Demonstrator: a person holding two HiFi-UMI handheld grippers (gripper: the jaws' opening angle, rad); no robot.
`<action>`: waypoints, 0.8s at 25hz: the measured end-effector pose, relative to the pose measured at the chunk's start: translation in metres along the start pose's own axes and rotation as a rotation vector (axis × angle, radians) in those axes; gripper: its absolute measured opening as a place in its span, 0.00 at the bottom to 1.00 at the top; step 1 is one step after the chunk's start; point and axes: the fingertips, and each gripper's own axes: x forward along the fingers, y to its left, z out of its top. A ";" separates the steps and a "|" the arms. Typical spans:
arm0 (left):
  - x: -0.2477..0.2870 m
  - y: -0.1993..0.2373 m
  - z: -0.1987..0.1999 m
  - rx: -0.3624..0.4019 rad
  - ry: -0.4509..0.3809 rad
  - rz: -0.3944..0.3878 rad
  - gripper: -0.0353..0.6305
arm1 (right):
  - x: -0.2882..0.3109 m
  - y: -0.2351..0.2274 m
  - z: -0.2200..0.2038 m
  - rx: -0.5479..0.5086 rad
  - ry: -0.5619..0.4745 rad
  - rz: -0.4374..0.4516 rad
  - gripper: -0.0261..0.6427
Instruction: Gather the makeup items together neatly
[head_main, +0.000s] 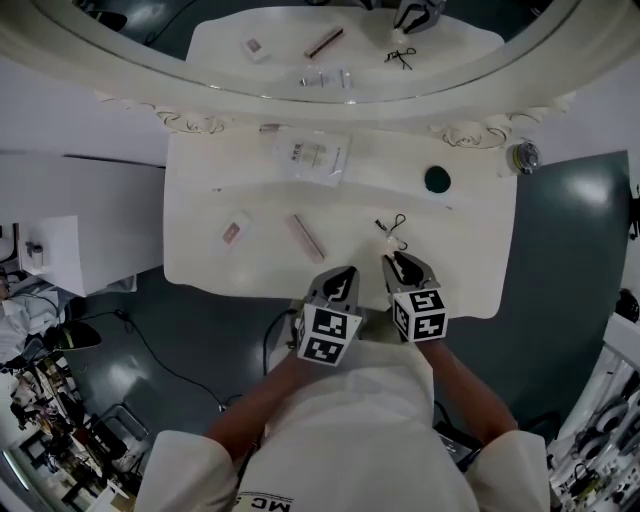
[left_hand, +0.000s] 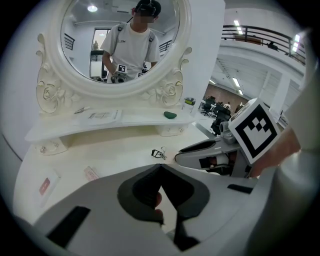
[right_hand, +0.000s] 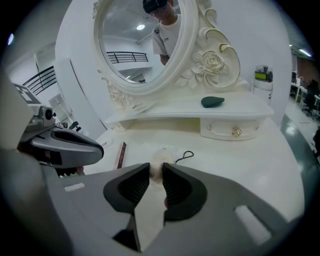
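Curler thing (head_main: 392, 229): front of the surface (head_main: 470, 262), lying on a slant, just ahead of the right tongs (right_hand: 156, 171)
Right tongs: half released, nothing clamped, the nearer pair
Left tongs (left_hand: 161, 169): clenched, empty, beside the right

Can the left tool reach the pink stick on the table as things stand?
Probably yes: the stick lies in the open just ahead of the left tool, with nothing between them. Its jaws are shut and must open first.
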 end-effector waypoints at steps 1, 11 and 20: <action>0.002 -0.002 0.001 0.005 0.000 -0.003 0.05 | -0.002 -0.005 -0.001 0.008 -0.003 -0.008 0.16; 0.020 -0.031 0.007 0.054 0.016 -0.046 0.05 | -0.026 -0.048 -0.011 0.076 -0.028 -0.081 0.16; 0.032 -0.048 0.013 0.083 0.032 -0.062 0.05 | -0.047 -0.087 -0.018 0.079 -0.036 -0.132 0.16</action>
